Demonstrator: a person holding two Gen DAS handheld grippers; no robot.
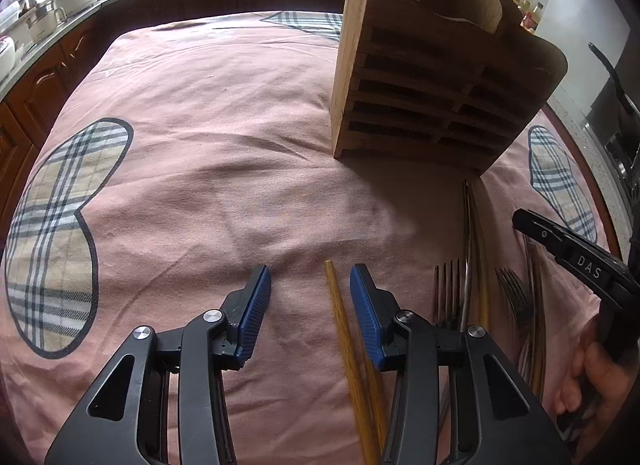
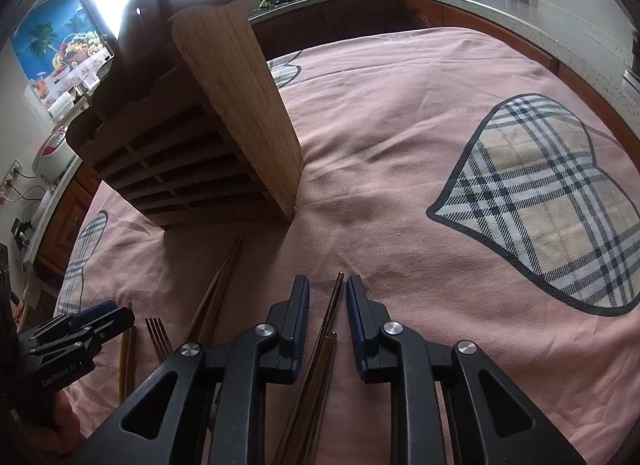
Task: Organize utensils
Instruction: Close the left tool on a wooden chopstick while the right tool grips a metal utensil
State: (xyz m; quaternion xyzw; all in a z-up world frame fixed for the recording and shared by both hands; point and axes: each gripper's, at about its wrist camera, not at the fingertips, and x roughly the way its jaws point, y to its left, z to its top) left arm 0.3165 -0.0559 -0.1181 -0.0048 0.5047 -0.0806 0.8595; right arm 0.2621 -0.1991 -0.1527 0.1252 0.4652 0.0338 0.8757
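Right wrist: right claw [image 2: 327, 297] narrow, unclosed, astride dark chopsticks [image 2: 326, 339] pointing lengthwise away.

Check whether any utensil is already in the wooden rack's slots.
No, the wooden rack's slots look empty, while the forks and chopsticks lie on the pink cloth.

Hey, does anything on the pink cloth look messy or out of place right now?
Yes. The wooden slotted utensil rack shows no utensils in its visible slots, while metal forks, yellow wooden chopsticks and dark chopsticks lie loose and unaligned on the pink cloth before it.
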